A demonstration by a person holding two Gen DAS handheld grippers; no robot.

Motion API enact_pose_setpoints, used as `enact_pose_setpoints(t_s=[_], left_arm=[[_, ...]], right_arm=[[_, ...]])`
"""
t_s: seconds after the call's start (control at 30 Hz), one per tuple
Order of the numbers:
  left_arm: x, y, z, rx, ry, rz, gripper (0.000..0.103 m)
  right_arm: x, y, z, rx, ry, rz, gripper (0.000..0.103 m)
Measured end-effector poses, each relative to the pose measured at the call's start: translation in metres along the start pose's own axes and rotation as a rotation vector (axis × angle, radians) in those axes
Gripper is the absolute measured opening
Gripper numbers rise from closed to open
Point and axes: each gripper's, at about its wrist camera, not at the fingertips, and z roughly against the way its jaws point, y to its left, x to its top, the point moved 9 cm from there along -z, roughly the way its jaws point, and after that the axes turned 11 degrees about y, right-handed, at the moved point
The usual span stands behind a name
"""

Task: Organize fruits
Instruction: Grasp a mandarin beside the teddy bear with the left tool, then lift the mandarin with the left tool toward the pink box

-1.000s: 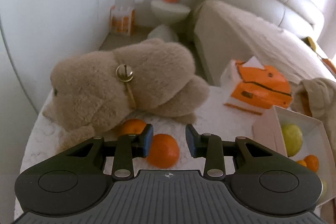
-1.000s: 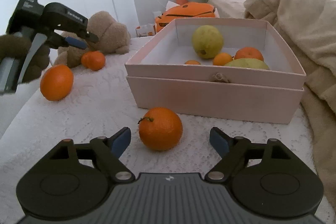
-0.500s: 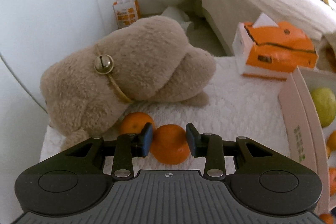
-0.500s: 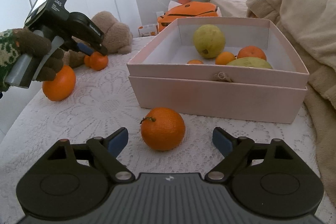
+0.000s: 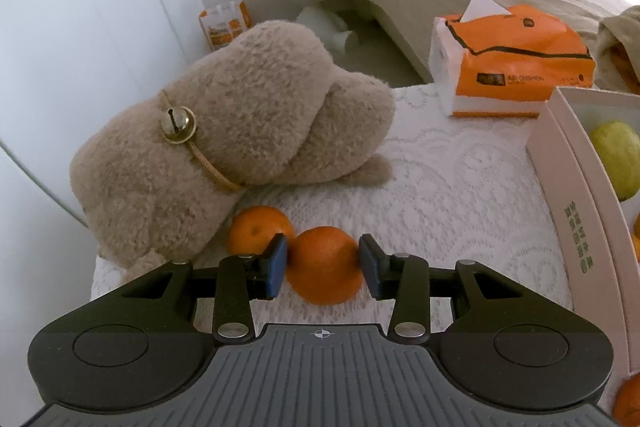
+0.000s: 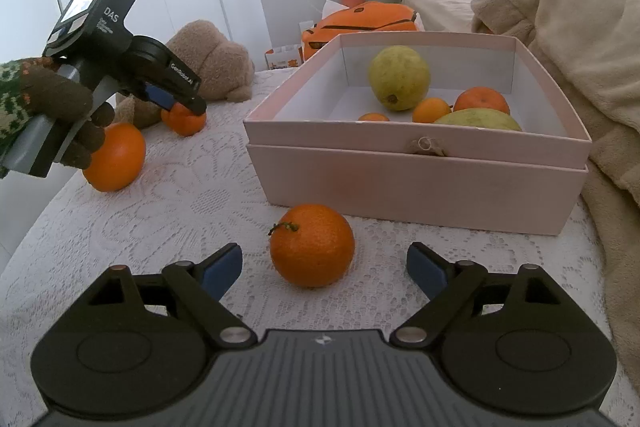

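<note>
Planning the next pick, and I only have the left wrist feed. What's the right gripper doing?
Observer: The right gripper is open. A stemmed orange lies on the lace cloth just ahead of it, untouched.
Operator: Box contents beyond the one green fruit?
Observer: A second yellow-green fruit lies against the pink box's near wall.
Operator: Other loose fruit?
Observer: A large orange sits on the cloth beside the gloved hand.
</note>
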Motion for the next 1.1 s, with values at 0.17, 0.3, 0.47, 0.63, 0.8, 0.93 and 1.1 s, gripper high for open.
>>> enact_pose_setpoints(t_s=[0.17, 0.3, 0.47, 0.63, 0.8, 0.93, 1.1], left_arm=[[0.001, 0.002, 0.0, -0.016, 0.013, 0.0, 0.044], [-0.001, 0.0, 0.002, -0.011, -0.006, -0.023, 0.044], [-0.008, -0.001, 0.013, -0.078, -0.021, -0.002, 0.042], [-0.03, -0.012, 0.043, -0.198, -0.073, 0.031, 0.042], [-0.08, -0.039, 0.079, -0.331, -0.132, -0.006, 0.042], [-0.128, -0.055, 0.084, -0.397, -0.116, -0.028, 0.042], [-0.162, -0.052, 0.083, -0.428, -0.148, 0.032, 0.042]], right_arm=[[0.0, 0.0, 0.0, 0.002, 0.0, 0.0, 0.09], [-0.001, 0.001, 0.0, 0.003, -0.001, 0.0, 0.09], [-0.001, 0.001, 0.0, 0.005, -0.001, 0.0, 0.09], [-0.001, 0.001, 0.0, 0.006, -0.001, 0.0, 0.09], [0.0, 0.002, -0.001, 0.006, -0.001, -0.001, 0.09], [0.0, 0.001, 0.0, 0.006, 0.0, 0.0, 0.09], [0.0, 0.002, -0.001, 0.006, 0.004, 0.005, 0.092]])
